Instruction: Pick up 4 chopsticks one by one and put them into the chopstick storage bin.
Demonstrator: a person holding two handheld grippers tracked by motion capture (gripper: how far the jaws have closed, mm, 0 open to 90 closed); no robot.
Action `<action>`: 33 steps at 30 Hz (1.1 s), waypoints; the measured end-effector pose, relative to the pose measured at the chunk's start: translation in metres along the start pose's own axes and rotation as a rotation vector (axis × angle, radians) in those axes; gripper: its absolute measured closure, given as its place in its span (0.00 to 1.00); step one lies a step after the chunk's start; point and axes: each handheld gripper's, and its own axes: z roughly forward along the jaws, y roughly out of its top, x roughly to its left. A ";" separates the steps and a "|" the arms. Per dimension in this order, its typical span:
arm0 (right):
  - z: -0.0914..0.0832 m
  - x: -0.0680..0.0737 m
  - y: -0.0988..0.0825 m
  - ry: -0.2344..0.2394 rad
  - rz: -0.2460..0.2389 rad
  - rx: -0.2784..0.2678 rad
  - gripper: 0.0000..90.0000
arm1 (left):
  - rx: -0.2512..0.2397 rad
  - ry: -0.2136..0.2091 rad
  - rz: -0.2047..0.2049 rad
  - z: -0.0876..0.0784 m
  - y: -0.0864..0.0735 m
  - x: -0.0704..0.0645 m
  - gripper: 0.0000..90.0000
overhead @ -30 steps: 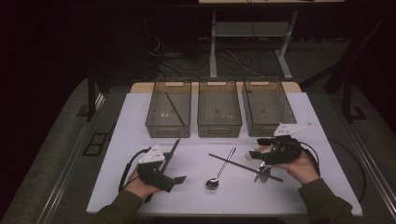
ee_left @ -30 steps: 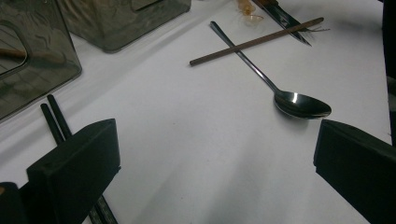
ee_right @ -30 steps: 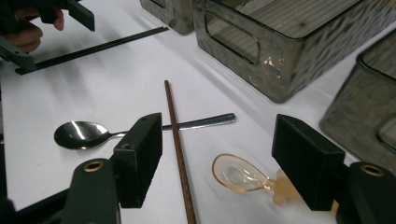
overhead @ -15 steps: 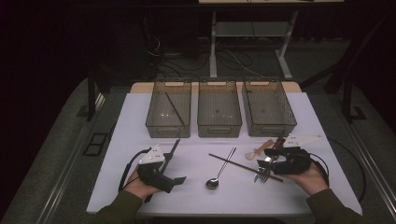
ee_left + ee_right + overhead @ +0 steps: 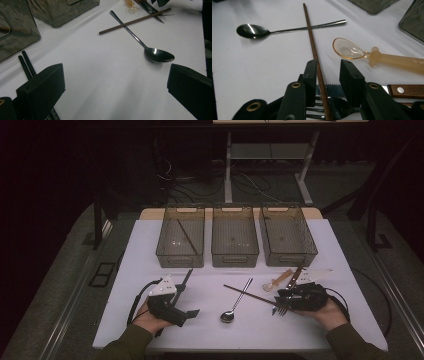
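Observation:
My right gripper [image 5: 279, 301] lies low over a fork [image 5: 281, 310] at the table's front right. Its jaws have just been closing. A brown chopstick [image 5: 310, 32] runs between them, with a gap left on its right side, so the gripper [image 5: 328, 63] is open. The fork [image 5: 312, 110] and a serrated knife with a wooden handle [image 5: 404, 91] lie under the jaws. An amber plastic spoon [image 5: 352, 50] sits just ahead on the right. A metal spoon [image 5: 235, 302] crosses the chopstick [image 5: 247, 295]. My left gripper [image 5: 186, 302] rests wide open, with nothing between its jaws [image 5: 115, 75].
Three dark see-through bins [image 5: 180, 256] [image 5: 235, 255] [image 5: 290, 256] stand in a row at the back of the white table; the left one holds a brown chopstick [image 5: 186, 236]. A pair of black chopsticks [image 5: 26, 62] lies beside my left gripper's left jaw.
The right gripper has come down and toward the front edge, onto the fork and chopstick, and its jaws have narrowed. The left gripper has stayed put.

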 end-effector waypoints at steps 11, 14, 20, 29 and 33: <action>0.008 0.001 -0.001 0.012 -0.034 0.068 0.82 | -0.001 0.001 -0.002 0.000 0.000 0.000 0.00; 0.010 0.001 -0.001 0.017 -0.036 0.078 0.83 | -0.001 -0.001 0.000 0.000 0.000 0.000 0.00; 0.013 0.002 0.000 0.020 -0.054 0.086 0.84 | -0.002 0.000 -0.002 0.001 0.000 0.000 0.00; 0.019 0.004 0.001 0.014 -0.076 0.090 0.84 | 0.001 0.001 -0.001 0.000 0.000 0.000 0.00; 0.021 0.005 0.002 0.002 -0.092 0.100 0.85 | -0.001 -0.001 -0.001 0.001 0.000 0.000 0.00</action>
